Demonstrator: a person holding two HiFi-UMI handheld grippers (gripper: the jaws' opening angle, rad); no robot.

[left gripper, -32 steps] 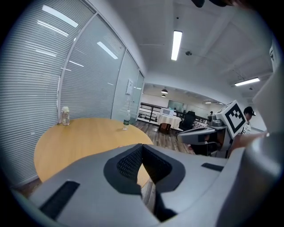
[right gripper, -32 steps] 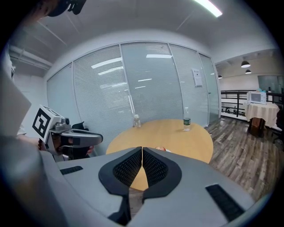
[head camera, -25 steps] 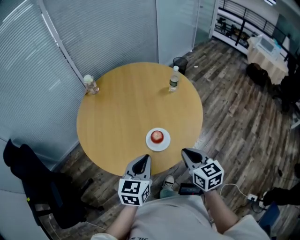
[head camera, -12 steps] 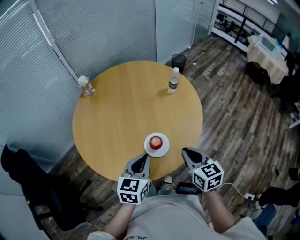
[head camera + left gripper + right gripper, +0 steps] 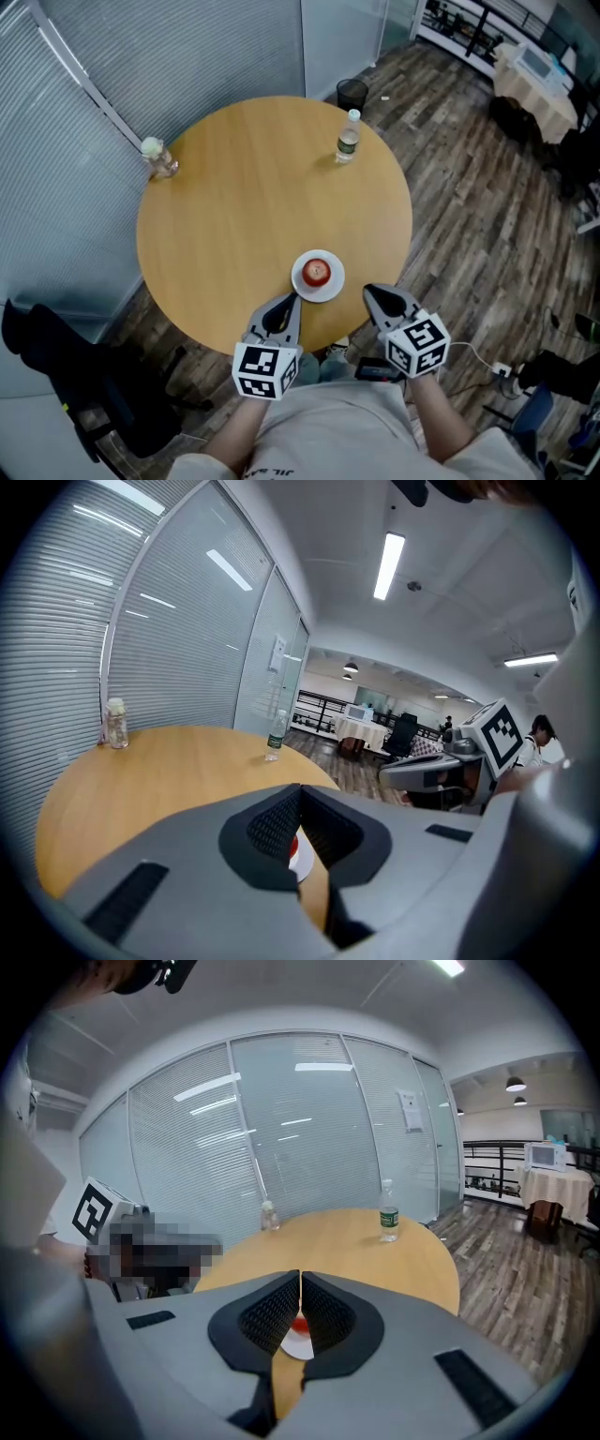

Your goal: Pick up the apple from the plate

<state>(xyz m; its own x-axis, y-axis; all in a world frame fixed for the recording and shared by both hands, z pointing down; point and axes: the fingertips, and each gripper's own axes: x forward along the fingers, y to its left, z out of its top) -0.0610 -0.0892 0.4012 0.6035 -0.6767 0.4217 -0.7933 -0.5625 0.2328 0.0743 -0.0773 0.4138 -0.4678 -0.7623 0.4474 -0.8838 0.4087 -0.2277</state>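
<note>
A red apple [image 5: 317, 272] sits on a small white plate [image 5: 302, 285] near the front edge of the round wooden table [image 5: 244, 216]. My left gripper [image 5: 292, 299] is shut and empty, its tip just short of the plate's left front. My right gripper [image 5: 368, 292] is also shut and empty, off the plate's right side at the table edge. In the left gripper view the closed jaws hide all but a sliver of the apple [image 5: 292, 847] and plate [image 5: 305, 862]. The right gripper view likewise shows only slivers of apple [image 5: 299, 1325] and plate [image 5: 295, 1347].
A plastic water bottle [image 5: 348, 137] stands at the table's far right edge and a small jar [image 5: 156, 157] at its far left edge. A black bin [image 5: 352, 92] stands on the floor beyond the table. A black chair [image 5: 56, 366] is at the lower left.
Both grippers have moved forward toward the table, and their tips now sit closer to the plate. Both stayed shut. The apple and plate have not moved on the table.
</note>
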